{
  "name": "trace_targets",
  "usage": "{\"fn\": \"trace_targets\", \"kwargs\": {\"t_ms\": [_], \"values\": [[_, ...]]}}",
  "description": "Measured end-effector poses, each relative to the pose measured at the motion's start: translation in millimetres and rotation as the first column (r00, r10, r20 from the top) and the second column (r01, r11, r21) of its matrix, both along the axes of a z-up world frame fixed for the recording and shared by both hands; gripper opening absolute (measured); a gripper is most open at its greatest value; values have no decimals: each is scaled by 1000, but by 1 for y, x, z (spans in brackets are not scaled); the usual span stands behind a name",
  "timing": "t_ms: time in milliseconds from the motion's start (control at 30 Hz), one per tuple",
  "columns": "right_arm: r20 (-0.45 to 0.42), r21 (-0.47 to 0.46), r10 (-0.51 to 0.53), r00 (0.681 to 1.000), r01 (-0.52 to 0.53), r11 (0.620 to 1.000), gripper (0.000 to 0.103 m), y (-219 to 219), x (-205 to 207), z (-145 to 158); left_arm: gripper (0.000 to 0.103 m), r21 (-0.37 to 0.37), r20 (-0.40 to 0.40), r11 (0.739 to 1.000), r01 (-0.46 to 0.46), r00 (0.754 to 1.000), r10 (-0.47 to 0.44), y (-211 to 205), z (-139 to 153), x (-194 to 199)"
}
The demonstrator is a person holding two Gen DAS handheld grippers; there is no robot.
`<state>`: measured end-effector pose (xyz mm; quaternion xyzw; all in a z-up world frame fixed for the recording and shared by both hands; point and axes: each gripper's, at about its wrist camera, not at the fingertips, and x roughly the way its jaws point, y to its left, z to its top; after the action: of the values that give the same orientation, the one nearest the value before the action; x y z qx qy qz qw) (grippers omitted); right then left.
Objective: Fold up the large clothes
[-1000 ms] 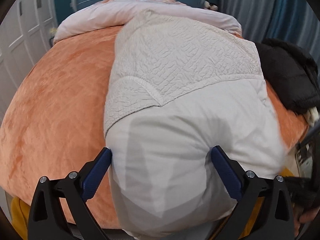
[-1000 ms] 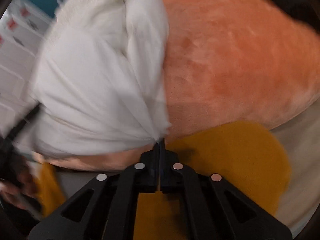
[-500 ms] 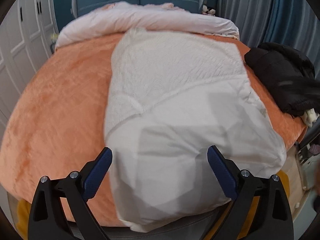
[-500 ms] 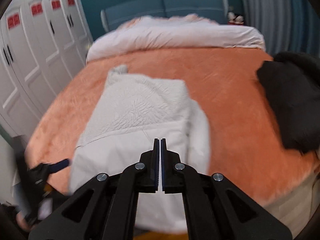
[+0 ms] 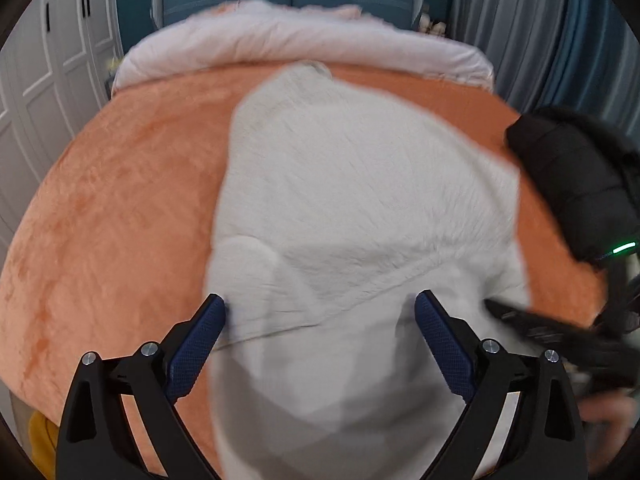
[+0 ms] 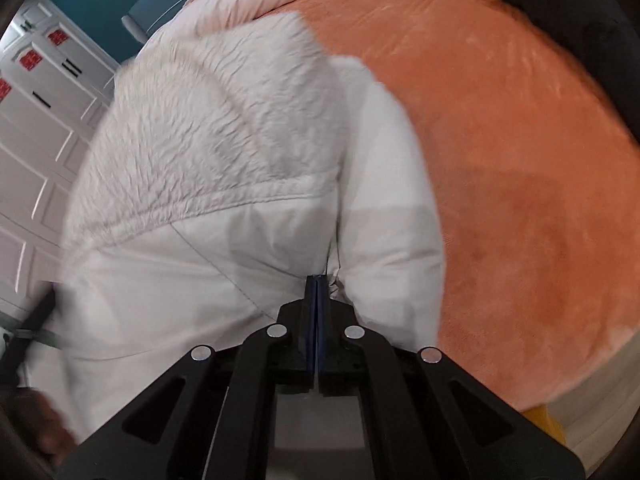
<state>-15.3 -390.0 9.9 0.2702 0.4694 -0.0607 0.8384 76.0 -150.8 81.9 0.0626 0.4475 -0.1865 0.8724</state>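
You have one bed (image 5: 120, 220) with an orange cover; one white coat (image 5: 360, 208) lies on it, near the foot edge, fluffy part up top and smooth part close to you; one black coat (image 5: 576, 184) sits on the bed's right side, apart from the white one; one pale duvet (image 5: 304, 44) is bunched at the far end. You hold two claws; your left claw (image 5: 320, 320) is spread wide over the white coat's smooth part, holding nothing; your right claw (image 6: 317, 284) is pinched tight on a fold of the white coat. Half a second ago your right claw was up in the air, away from the coat; now it is down at the coat's near edge; your left claw is just as wide as before.
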Motion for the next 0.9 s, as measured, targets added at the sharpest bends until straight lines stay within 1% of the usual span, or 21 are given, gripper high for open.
{"fn": "trace_targets", "kwargs": {"t_ms": [33, 133, 200, 267, 333, 367, 433, 467, 600, 700, 833, 900], "values": [[53, -17, 7, 999, -6, 1000, 2, 5, -5, 19, 94, -7, 7, 1000, -22, 1000, 22, 1, -1, 1], [154, -84, 56, 986, -44, 995, 2, 23, -5, 58, 95, -13, 5, 1000, -25, 1000, 25, 1, -2, 3], [169, -103, 82, 982, -65, 993, 3, 26, 8, 69, 95, 7, 17, 1000, -23, 1000, 23, -3, -2, 1], [143, -114, 79, 987, -63, 991, 3, 27, 32, 62, 96, 20, 23, 999, -27, 999, 26, -7, -2, 0], [89, -120, 53, 995, -42, 992, 2, 22, 43, 44, 96, 26, 24, 999, -29, 999, 28, -9, -3, 0], [67, -98, 41, 997, -34, 995, 0, 18, 51, 30, 96, 27, 24, 999, -27, 999, 26, -9, -3, 0], [61, -45, 37, 997, -34, 998, 0, 15, 55, 12, 96, 38, 30, 999, -16, 999, 15, -11, -4, 1], [64, -38, 37, 997, -35, 999, 0, 13, 51, 4, 97, 47, 36, 999, -12, 999, 10, -12, -6, 2], [68, 20, 33, 997, -34, 999, 0, 9, 45, -16, 98, 62, 52, 998, -6, 999, 3, -16, -13, 2], [72, 52, 30, 997, -34, 998, 0, 4, 45, -25, 98, 80, 67, 997, -5, 998, -1, -20, -17, 2], [69, 35, 38, 997, -41, 999, 0, 10, 51, -28, 98, 89, 74, 996, -3, 997, -4, -21, -24, 4], [65, 22, 41, 997, -42, 999, 0, 12, 51, -24, 98, 91, 78, 996, -4, 997, -3, -20, -27, 5]]}}
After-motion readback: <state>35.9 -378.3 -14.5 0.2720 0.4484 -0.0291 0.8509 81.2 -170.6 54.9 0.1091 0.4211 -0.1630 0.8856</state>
